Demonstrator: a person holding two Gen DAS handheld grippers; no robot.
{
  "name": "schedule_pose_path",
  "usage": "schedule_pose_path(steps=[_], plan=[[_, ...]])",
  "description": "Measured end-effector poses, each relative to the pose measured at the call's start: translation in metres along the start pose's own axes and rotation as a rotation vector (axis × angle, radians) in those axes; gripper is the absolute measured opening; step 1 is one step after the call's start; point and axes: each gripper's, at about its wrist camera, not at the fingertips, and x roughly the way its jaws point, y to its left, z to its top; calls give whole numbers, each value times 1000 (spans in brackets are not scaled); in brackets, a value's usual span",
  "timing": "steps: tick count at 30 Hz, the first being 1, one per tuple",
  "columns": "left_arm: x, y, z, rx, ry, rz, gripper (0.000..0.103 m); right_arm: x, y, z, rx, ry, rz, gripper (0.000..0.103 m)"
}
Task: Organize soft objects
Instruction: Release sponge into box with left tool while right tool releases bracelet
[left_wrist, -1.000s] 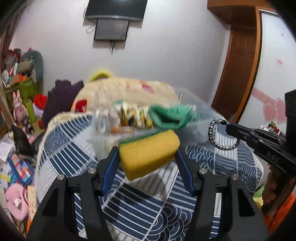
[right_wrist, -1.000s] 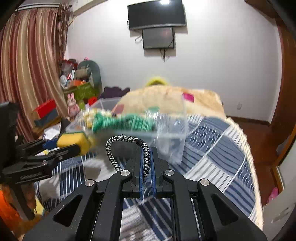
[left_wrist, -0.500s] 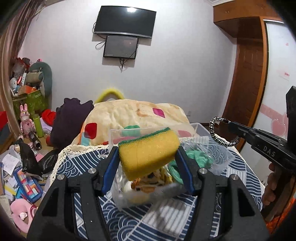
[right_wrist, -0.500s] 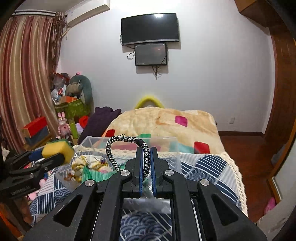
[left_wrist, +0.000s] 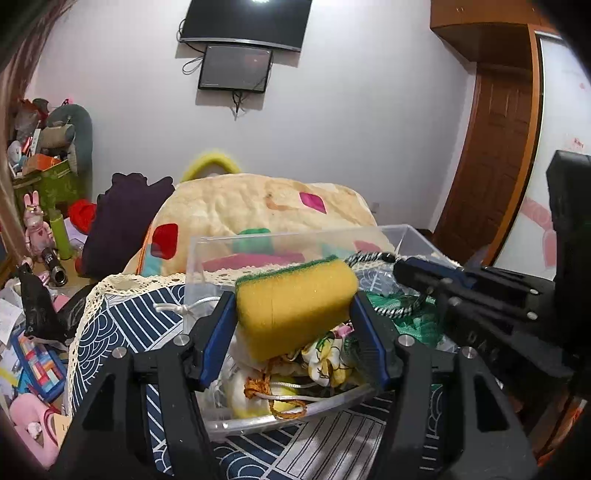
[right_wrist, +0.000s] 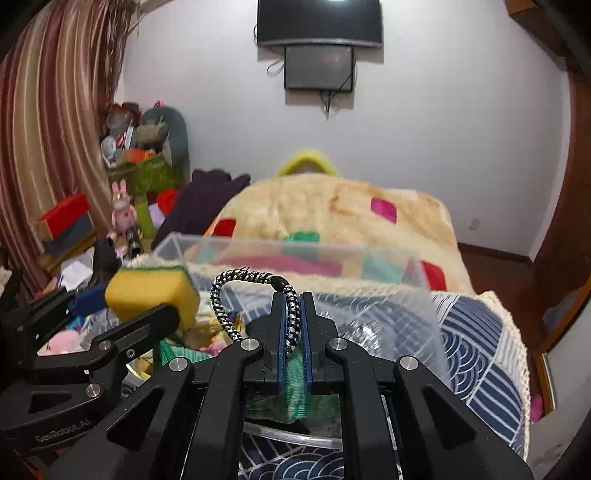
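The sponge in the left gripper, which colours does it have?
Yellow sponge with a green top layer; left wrist view shows it best.

Open-topped bin (left_wrist: 295, 236), already half-filled

Right wrist view: pale raised lettering on the black body of the left gripper (right_wrist: 144, 317), low at the picture's left edge, appears to read "GenRobot.AI"; the view is oblique, so the first letters are uncertain.

Left wrist view: raised marks on the right gripper (left_wrist: 410, 266) are too faint to read. No other legible text.
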Motion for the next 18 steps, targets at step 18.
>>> schedule_pose_path(steps=[18], plan=[[-28, 9, -13, -28, 14, -20, 71, -49, -20, -12, 29, -49, 48, 31]])
